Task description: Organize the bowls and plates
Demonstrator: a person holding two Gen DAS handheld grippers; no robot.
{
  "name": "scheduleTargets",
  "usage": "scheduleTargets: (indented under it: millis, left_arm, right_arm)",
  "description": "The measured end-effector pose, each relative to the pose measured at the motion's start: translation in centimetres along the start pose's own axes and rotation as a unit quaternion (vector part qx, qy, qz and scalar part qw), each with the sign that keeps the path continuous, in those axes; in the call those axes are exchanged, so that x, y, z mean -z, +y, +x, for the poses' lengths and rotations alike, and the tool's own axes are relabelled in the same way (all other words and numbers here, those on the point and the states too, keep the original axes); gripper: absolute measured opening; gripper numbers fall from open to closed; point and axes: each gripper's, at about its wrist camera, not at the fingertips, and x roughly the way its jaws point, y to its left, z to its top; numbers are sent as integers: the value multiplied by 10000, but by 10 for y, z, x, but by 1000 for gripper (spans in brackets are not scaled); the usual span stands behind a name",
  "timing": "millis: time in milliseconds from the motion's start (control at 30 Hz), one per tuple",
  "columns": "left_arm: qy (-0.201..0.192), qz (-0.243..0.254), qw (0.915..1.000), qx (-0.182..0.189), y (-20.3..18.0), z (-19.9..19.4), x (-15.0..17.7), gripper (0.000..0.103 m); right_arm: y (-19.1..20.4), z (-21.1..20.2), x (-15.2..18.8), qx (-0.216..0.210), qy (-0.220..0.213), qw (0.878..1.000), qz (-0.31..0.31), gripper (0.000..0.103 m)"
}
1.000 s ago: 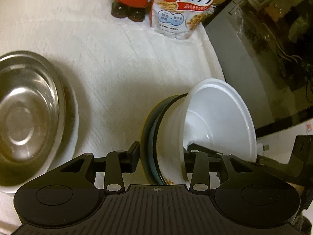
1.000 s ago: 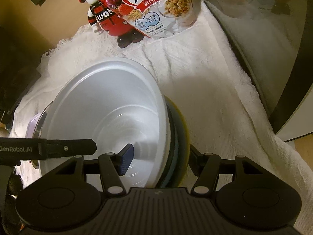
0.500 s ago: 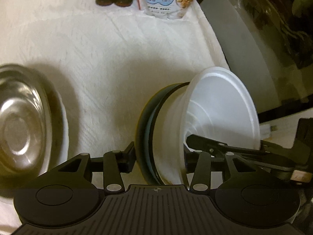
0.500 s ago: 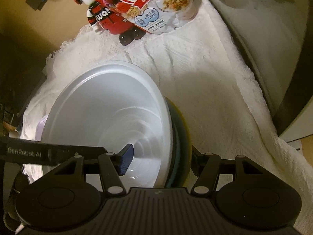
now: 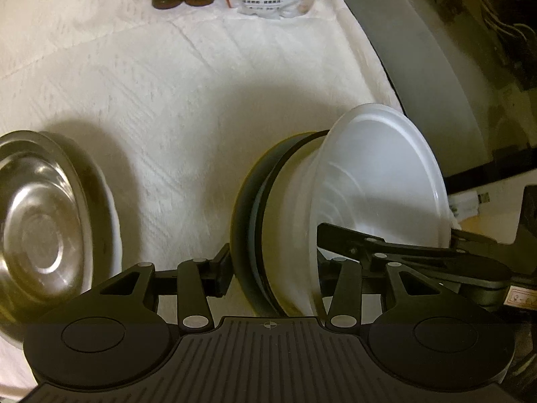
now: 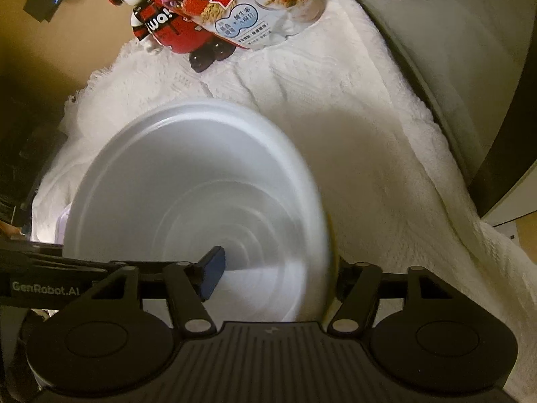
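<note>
A stack of dishes is held on edge above the white cloth: a white bowl (image 5: 379, 181) in front, with a white dish, a blue plate and a dark plate (image 5: 245, 201) behind it. My left gripper (image 5: 273, 268) is shut on this stack, one finger behind the plates and one inside the bowl. My right gripper (image 6: 275, 268) is shut on the same stack, and its finger inside the white bowl (image 6: 188, 194) shows in the left wrist view (image 5: 352, 241). A steel bowl (image 5: 40, 228) sits on a white plate (image 5: 112, 221) at the left.
A white cloth (image 5: 188, 87) covers the table. A red bottle pack (image 6: 171, 27) and a cereal bag (image 6: 255, 6) stand at the back. A grey and black appliance (image 5: 429, 67) stands along the right edge of the cloth.
Both grippers have carried the held stack nearer and a little higher; the bottles and cereal bag slid toward the top of both views. The right gripper's finger reaches farther into the bowl.
</note>
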Motion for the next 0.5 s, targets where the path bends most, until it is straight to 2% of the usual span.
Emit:
scheduleTargets:
  millis: [500]
  left_arm:
    - [27,-114,9999,-7,5,5,-1,46]
  right_arm:
    - [2,2,2,-9,-98,9999,55,65]
